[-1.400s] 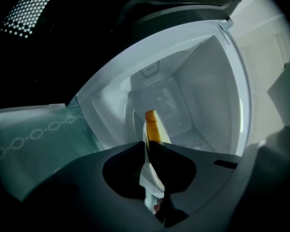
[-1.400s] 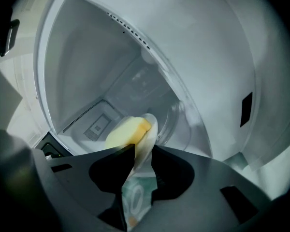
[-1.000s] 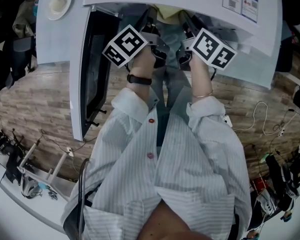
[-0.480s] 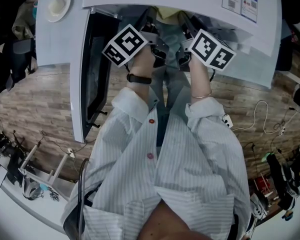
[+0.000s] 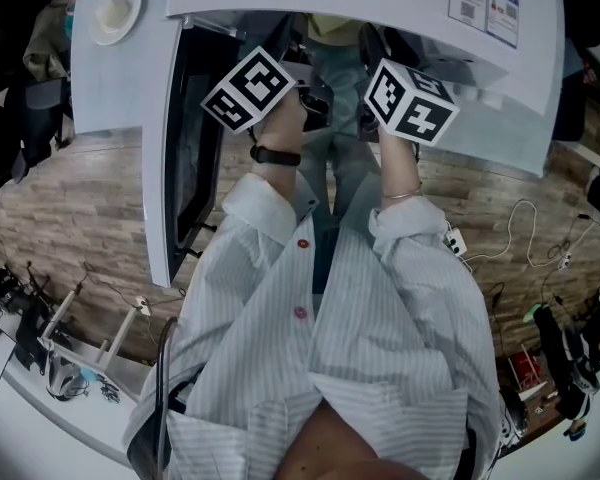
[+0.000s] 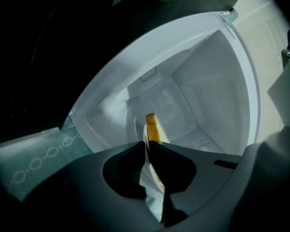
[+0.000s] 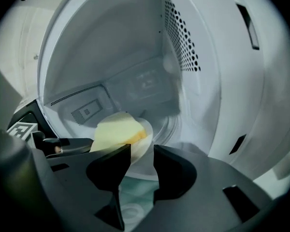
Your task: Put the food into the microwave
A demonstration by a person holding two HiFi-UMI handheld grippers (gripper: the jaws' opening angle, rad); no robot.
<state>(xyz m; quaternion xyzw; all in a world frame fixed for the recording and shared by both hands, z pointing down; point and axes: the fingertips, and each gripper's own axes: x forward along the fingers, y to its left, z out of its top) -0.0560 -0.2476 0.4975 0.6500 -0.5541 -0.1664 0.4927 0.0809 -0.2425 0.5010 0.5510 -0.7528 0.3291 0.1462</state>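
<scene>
White and round, the thin plate (image 7: 146, 129) bearing a pale yellow slab of food (image 7: 117, 128) sits inside the white microwave (image 7: 135, 42). The left gripper (image 6: 146, 146) is clamped on its rim. The right gripper (image 7: 142, 153) has just been opening, and its jaws now stand wide with the rim just ahead, unpressed. Held by one edge, the plate could tilt and shed the food.

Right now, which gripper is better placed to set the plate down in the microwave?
Left. The left gripper is shut on the plate inside the microwave, so it carries it. The right gripper has just been opening its jaws; the plate's rim sits loose between them.
</scene>
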